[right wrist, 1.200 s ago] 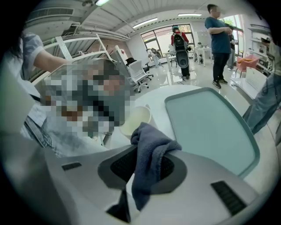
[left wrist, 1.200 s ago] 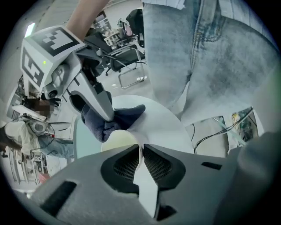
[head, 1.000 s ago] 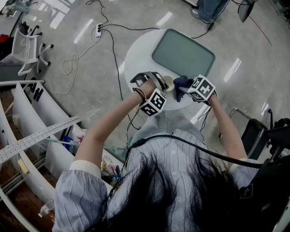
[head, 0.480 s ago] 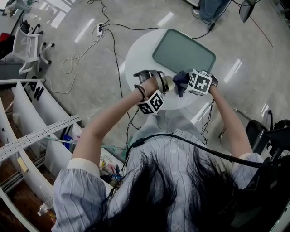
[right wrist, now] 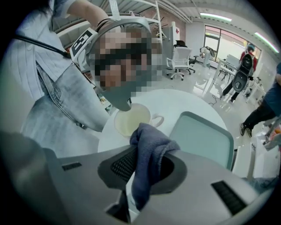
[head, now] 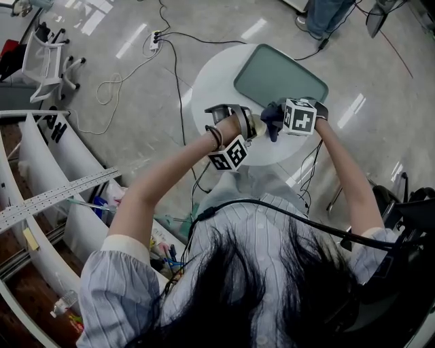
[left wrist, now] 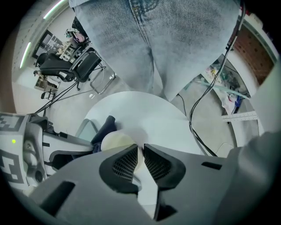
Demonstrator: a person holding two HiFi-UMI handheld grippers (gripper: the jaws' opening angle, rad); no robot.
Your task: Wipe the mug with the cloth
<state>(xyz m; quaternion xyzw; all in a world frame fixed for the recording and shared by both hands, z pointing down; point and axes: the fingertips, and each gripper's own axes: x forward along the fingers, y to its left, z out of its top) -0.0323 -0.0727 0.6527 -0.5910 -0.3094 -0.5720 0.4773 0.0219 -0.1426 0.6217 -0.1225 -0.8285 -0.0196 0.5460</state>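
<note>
A cream mug stands on the round white table, near its front edge. My left gripper is shut on the mug's rim; in the left gripper view the pads pinch the mug wall. In the right gripper view the mug is open side up, handle to the right. My right gripper is shut on a dark blue cloth. The cloth bunches between the jaws and hangs just beside the mug; contact cannot be told.
A green tray lies on the far half of the table. Cables and a power strip run over the floor at left, by a white chair. A person in jeans stands beyond the table. Shelving is at my left.
The right gripper has carried the cloth away from me and left, closer to the mug. The left gripper has kept hold of the mug and shifted slightly.
</note>
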